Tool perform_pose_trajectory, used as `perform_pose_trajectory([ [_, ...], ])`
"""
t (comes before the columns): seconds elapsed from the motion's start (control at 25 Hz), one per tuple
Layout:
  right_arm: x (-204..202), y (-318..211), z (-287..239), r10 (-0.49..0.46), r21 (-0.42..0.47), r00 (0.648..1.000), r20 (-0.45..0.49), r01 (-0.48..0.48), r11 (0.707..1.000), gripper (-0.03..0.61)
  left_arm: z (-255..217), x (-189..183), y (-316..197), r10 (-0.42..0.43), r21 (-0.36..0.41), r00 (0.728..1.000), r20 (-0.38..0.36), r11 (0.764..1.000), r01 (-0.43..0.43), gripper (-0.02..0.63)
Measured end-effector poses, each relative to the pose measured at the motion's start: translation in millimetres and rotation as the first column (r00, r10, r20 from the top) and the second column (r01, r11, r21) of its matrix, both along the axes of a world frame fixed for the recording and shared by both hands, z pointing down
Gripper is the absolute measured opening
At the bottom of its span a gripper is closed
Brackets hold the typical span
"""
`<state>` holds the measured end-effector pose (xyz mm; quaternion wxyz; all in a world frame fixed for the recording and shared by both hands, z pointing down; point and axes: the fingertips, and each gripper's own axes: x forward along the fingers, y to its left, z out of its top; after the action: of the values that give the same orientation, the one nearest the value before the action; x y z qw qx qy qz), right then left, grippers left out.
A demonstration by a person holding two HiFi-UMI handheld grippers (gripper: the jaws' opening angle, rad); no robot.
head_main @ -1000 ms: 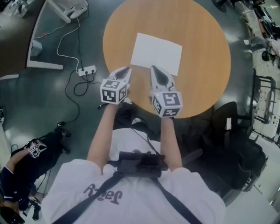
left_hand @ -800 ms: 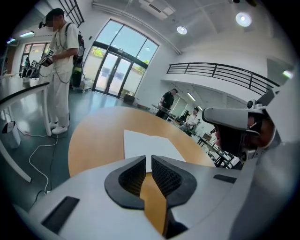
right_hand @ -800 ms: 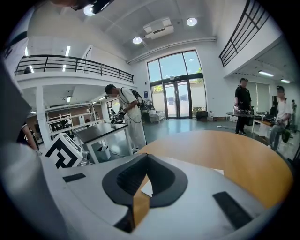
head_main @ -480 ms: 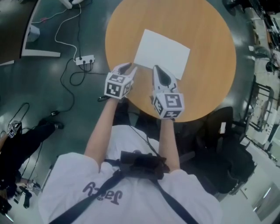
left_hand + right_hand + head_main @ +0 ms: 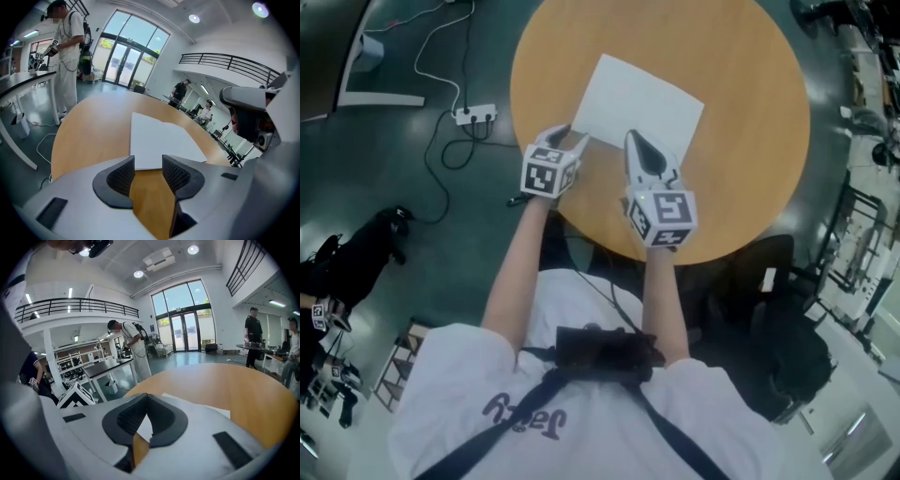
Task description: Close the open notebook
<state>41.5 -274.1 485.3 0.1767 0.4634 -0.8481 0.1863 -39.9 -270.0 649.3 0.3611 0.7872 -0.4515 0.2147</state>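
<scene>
Round wooden table [image 5: 750,112] with a white open notebook [image 5: 637,105] at centre. Left gripper [image 5: 572,138], jaws just opening, empty, at its eight o'clock corner; right gripper [image 5: 637,142] at six.

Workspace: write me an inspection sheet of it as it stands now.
Surface: round wooden table, level.
Job's things: white notebook lies flat, pages up, not yet closed.
Clutter: nothing seen on the table.
Grippers: left tongs open, jaws have just been opening, only tabletop between them, the notebook's edge just ahead; right tongs shut, empty, at the notebook's near edge.
Cables: white power strip with its lead on the floor, left of the table.
Surroundings: person standing at a bench; dark floor.
</scene>
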Motion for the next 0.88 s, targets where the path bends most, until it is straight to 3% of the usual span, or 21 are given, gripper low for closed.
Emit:
perform_pose_trajectory([
  [0.24,16.2,3.2,5.9,0.013,-0.017,1.0,-0.005,-0.013,1.0,0.017,16.1,8.2,-5.1,0.013,-0.047,1.0,0.024,0.999,-0.012,0.238],
  [0.88,34.7,10.1,11.7,0.079,-0.024,0.997,0.009,-0.079,0.997,0.017,25.0,8.4,-10.4,-0.017,-0.065,0.998,0.057,0.998,0.021,0.238],
])
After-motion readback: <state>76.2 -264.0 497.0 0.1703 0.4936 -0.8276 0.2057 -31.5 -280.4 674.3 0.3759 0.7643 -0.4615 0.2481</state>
